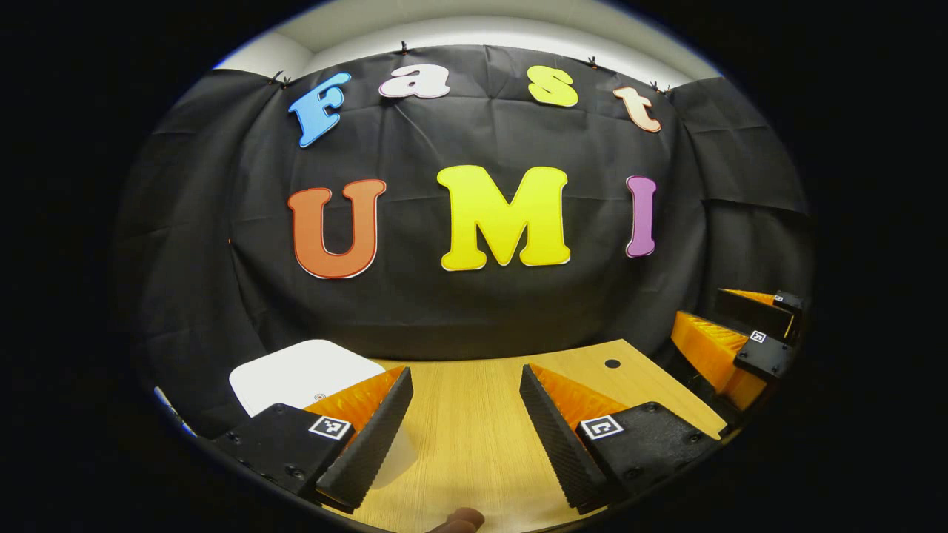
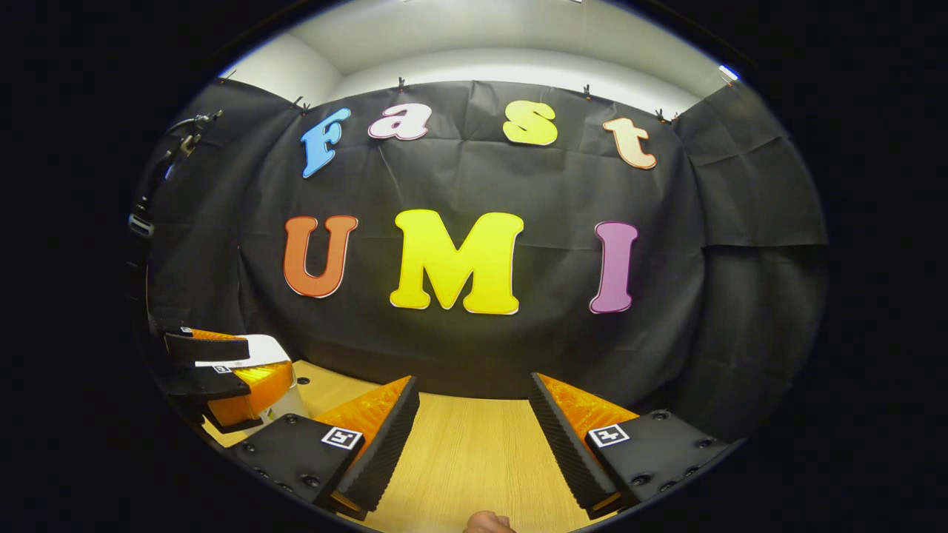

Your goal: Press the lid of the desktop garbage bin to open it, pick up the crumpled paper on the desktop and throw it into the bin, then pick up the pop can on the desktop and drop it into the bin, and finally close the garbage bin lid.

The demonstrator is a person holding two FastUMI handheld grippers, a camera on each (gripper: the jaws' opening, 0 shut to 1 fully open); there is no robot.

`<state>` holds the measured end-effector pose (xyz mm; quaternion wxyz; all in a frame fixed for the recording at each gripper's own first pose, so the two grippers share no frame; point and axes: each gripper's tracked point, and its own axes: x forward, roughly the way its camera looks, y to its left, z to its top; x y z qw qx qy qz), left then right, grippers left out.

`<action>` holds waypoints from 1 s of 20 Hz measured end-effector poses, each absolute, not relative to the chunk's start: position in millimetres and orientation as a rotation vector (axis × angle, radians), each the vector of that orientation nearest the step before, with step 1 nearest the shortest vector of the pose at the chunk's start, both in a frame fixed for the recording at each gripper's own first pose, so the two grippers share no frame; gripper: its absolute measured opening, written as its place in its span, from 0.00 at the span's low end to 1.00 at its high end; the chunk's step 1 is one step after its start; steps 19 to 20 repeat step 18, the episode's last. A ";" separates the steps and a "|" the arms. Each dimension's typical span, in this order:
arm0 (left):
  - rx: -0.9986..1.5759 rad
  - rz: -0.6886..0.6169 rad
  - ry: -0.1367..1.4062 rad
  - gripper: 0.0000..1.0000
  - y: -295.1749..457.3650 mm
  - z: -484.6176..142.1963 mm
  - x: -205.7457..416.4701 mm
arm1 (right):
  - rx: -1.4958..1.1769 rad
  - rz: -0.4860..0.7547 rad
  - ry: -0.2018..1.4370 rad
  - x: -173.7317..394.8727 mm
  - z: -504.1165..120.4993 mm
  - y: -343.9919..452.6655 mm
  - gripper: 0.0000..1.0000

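We see a light wooden worktop (image 1: 474, 422) with a small round hole (image 1: 612, 363) near its far corner. Behind it hangs a creased black cloth wall (image 2: 474, 355), clipped up below a pale ceiling (image 2: 511, 37).

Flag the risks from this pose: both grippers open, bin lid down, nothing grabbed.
1. The bin sits to the side of the left gripper, partly behind one finger; a press from here could land off-centre on the lid or nudge the bin.
2. The right gripper and left gripper hang close together over the table, so they may collide.
3. No paper or can is in view; reaches begin blind.
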<state>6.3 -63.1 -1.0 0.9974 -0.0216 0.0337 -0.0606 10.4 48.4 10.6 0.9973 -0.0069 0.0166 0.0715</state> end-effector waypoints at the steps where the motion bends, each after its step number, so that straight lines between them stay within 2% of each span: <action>1: -0.049 -0.121 0.063 0.96 -63.8 1.3 6.2 | -0.011 0.152 0.032 10.9 12.1 52.4 0.94; 11: -0.051 -0.106 0.061 0.96 -56.1 3.3 7.7 | -0.032 0.225 0.027 12.2 14.1 78.4 0.95; 20: -0.034 -0.113 0.060 0.96 -56.8 0.9 10.2 | -0.021 0.215 0.049 16.5 5.0 75.3 0.94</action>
